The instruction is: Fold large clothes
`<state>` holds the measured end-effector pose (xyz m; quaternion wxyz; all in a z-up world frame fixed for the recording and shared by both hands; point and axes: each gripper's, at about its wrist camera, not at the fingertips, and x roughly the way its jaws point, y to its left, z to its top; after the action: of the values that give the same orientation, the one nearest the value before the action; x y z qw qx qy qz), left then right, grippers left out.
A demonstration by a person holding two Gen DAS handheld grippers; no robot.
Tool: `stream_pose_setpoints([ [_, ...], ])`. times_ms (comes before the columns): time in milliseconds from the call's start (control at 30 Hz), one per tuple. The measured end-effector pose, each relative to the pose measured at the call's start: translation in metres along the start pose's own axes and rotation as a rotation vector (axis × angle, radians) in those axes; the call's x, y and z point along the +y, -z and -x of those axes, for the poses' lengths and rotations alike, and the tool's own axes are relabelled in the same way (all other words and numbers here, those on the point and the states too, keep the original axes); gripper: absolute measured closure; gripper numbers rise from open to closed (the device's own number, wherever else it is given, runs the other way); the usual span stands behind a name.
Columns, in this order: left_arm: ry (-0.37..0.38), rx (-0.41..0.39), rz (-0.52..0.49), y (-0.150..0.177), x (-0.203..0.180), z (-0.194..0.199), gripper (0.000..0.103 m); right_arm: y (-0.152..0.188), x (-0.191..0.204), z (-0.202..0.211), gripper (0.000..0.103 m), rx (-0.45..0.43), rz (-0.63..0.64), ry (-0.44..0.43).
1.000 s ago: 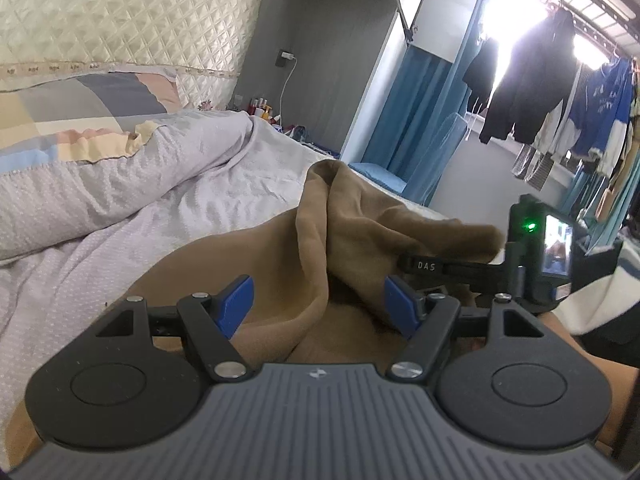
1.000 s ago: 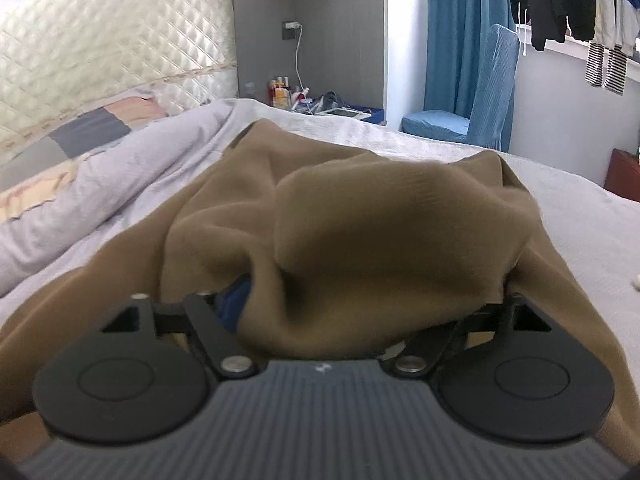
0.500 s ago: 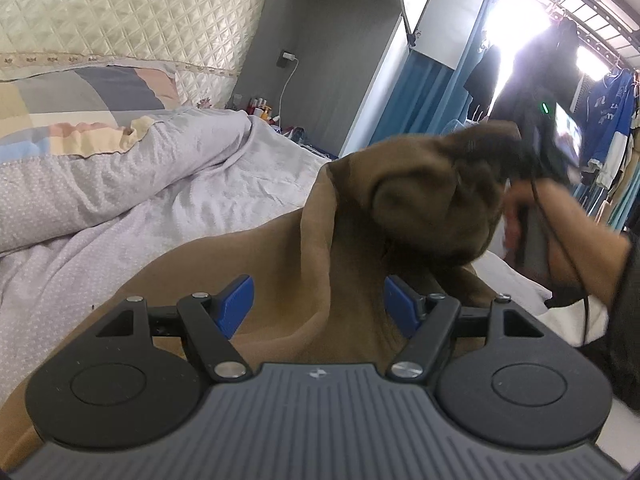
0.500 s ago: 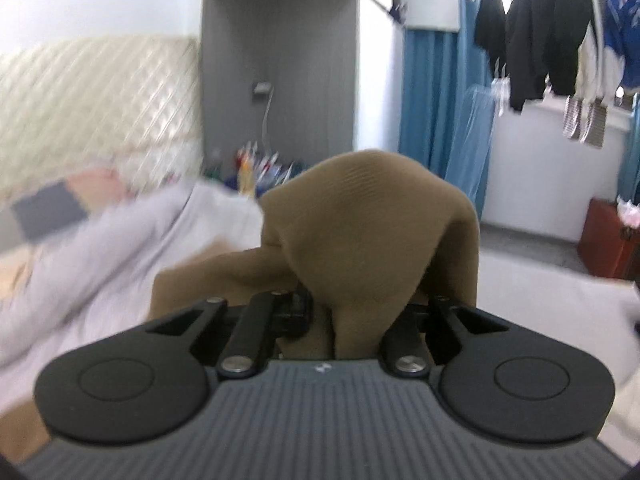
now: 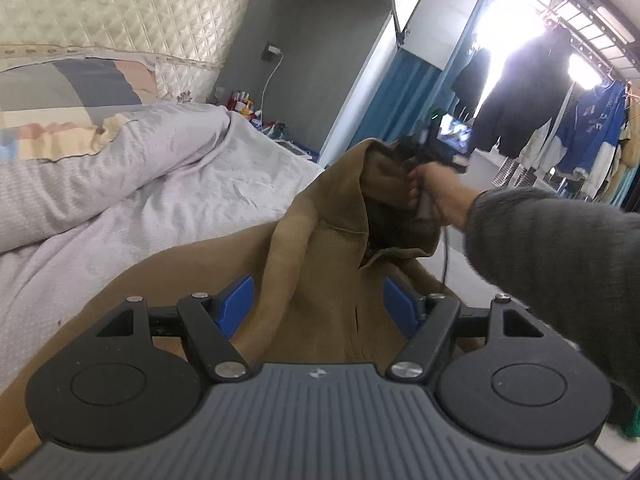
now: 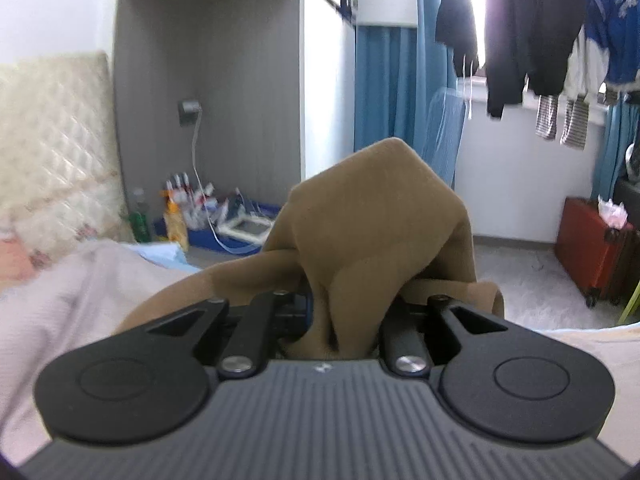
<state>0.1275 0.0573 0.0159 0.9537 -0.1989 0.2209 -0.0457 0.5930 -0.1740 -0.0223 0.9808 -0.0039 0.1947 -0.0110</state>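
A large brown garment (image 5: pixel 320 288) lies on the bed's pale sheet (image 5: pixel 160 200). My left gripper (image 5: pixel 318 306) is open low over it, and a fold of the cloth lies between its blue pads (image 5: pixel 236 304). My right gripper (image 6: pixel 344 320) is shut on a bunch of the brown garment (image 6: pixel 372 232) and holds it raised above the bed. In the left wrist view the right gripper (image 5: pixel 416 152) shows up high, wrapped in the cloth, with the hand on its handle.
A rolled quilt (image 5: pixel 100 160) and a pillow (image 5: pixel 60 96) lie along the padded headboard (image 5: pixel 100 8). A grey shelf niche (image 6: pixel 224 120) with bottles, a blue chair (image 6: pixel 444 128), hanging clothes (image 6: pixel 520 28) and a red suitcase (image 6: pixel 592 248) stand beyond the bed.
My right gripper shut on the brown garment and lifted it up and away from the bed. My left gripper stayed open over the cloth.
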Motion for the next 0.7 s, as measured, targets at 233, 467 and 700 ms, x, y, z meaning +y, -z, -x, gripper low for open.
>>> stream_pose_setpoints([
  [233,-0.045,0.067,0.026,-0.006,0.005,-0.049,0.027,0.051,0.006,-0.089,0.086,0.095,0.004,-0.010],
  [467,-0.064,0.089,0.021,-0.006,0.013,-0.067,0.027,0.058,0.006,-0.109,0.082,0.127,-0.019,-0.034],
  [700,-0.056,0.089,-0.013,-0.001,0.012,-0.053,0.027,0.044,-0.008,-0.063,0.059,0.116,-0.088,-0.062],
])
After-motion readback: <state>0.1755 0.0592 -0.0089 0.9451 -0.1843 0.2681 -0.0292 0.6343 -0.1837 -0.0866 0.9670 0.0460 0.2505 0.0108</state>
